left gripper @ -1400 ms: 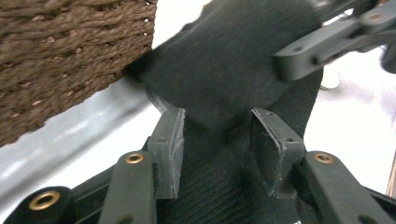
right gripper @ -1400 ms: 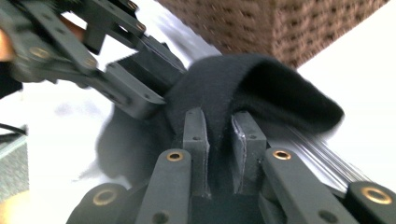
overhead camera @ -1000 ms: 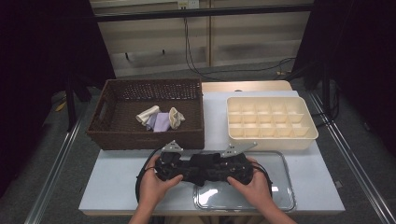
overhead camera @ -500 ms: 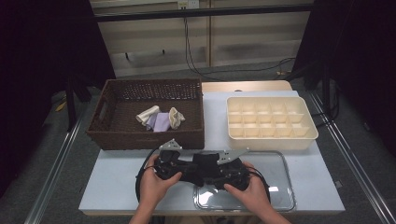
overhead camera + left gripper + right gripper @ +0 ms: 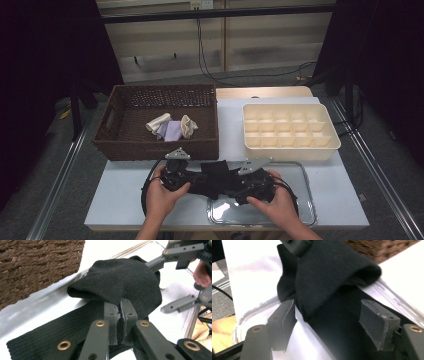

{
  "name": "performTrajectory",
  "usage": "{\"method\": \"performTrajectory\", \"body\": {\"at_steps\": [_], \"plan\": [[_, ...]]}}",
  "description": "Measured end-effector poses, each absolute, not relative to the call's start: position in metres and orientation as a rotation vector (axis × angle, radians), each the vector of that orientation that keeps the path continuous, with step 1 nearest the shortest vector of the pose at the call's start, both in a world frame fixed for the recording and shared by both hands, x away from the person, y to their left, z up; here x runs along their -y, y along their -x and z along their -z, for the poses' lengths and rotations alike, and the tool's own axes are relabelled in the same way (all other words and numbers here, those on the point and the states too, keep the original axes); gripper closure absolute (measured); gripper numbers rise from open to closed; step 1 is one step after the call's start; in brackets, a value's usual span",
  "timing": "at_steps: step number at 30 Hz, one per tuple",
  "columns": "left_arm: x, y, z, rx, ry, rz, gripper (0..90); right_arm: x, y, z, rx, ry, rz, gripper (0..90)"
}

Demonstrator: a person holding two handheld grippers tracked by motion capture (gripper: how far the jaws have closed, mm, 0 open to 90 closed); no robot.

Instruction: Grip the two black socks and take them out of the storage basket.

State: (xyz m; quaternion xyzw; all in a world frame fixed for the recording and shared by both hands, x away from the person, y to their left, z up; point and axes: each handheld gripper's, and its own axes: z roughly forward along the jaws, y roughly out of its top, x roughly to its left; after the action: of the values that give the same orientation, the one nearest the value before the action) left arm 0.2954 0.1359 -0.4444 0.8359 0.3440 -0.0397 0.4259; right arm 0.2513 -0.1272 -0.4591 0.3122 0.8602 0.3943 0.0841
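A black sock [image 5: 216,172] lies at the table's front, its toe end folded back over the leg part [image 5: 125,280]. My left gripper [image 5: 119,315] is shut on the sock's fabric, which is pinched between the pads. It comes in from the left in the high view [image 5: 200,181]. My right gripper [image 5: 327,312] faces it from the right [image 5: 232,187]. Its jaws have just been opening and stand apart, with the sock [image 5: 332,265] between them and the pads off the fabric.
A clear tray [image 5: 300,200] lies under the right hand and part of the sock. Behind it stand a brown wicker basket [image 5: 115,145] holding rolled light socks [image 5: 172,129] and a cream compartment box [image 5: 292,150]. The table's front edge is near the hands.
The right gripper's jaws have spread off the sock. The left gripper's jaws have closed on it. Both hands stay nearly where they were.
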Motion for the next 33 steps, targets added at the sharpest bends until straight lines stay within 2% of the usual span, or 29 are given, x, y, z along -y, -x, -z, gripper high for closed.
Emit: {"method": "performTrajectory", "body": {"at_steps": [4, 10, 26, 33], "plan": [[-0.135, -0.295, 0.440, -0.849, -2.080, 0.097, 85.5, 0.135, -0.251, 0.452, -2.538, -0.917, -1.162, 26.2], [-0.130, -0.296, 0.434, -0.842, -2.061, 0.104, 85.5, 0.122, -0.253, 0.442, -2.532, -0.835, -1.161, 25.0], [-0.130, -0.302, 0.435, -0.840, -2.073, 0.095, 85.4, 0.122, -0.266, 0.437, -2.485, -0.823, -1.083, 25.0], [-0.121, -0.303, 0.435, -0.816, -2.072, 0.108, 85.4, 0.108, -0.265, 0.437, -2.498, -0.748, -1.097, 26.8]]}}
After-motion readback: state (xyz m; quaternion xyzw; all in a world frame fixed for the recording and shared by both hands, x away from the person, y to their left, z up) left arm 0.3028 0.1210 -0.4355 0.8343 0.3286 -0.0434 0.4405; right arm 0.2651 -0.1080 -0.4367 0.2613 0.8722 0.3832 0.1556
